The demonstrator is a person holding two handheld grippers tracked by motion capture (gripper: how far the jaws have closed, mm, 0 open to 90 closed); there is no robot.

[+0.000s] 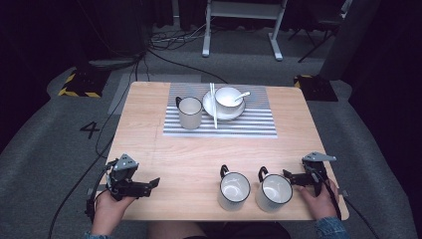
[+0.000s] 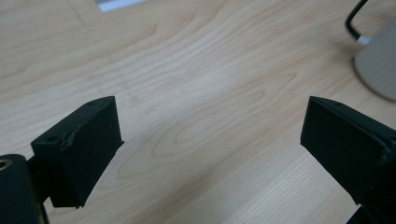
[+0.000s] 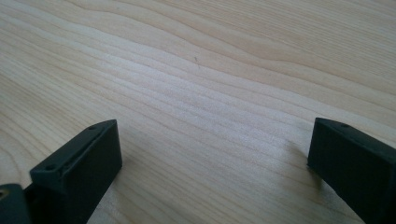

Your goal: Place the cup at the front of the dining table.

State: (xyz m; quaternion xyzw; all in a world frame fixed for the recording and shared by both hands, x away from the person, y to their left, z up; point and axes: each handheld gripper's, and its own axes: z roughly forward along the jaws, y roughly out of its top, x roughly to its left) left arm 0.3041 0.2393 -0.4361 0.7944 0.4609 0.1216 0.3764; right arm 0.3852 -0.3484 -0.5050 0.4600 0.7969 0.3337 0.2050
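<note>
**High view: two open claws wait by the two near mugs**

High view shows the wooden tabletop (image 1: pixel 164 164) as the biggest thing. Everything here is placed from the striped mat (image 1: pixel 249 127), which lies flat at the far middle of the tabletop.

On the mat sits a white plate (image 1: pixel 209 105) with a bowl (image 1: pixel 229 96) on it. A small spoon (image 1: pixel 243 94) leans in the bowl. A pair of chopsticks (image 1: pixel 214 107) lies across the left edge of the plate. A mug (image 1: pixel 189 112) stands upright on the mat, just left of the plate.

Two more mugs stand upright off the mat, close to the person's edge. The left near mug (image 1: pixel 234 190) and the right near mug (image 1: pixel 273 192) are just beside each other. Their black handles point toward the mat.

The right claw (image 1: pixel 293 178) is on the near side of the mat too, just right of the right near mug. The right gripper view shows its jaws wide apart with bare wood between them. It holds nothing.

The left claw (image 1: pixel 152 184) is near the left corner, well apart from the mugs. The left gripper view shows its jaws wide apart over bare wood, holding nothing. A mug edge (image 2: pixel 378 65) peeks in at the top right there.
</note>
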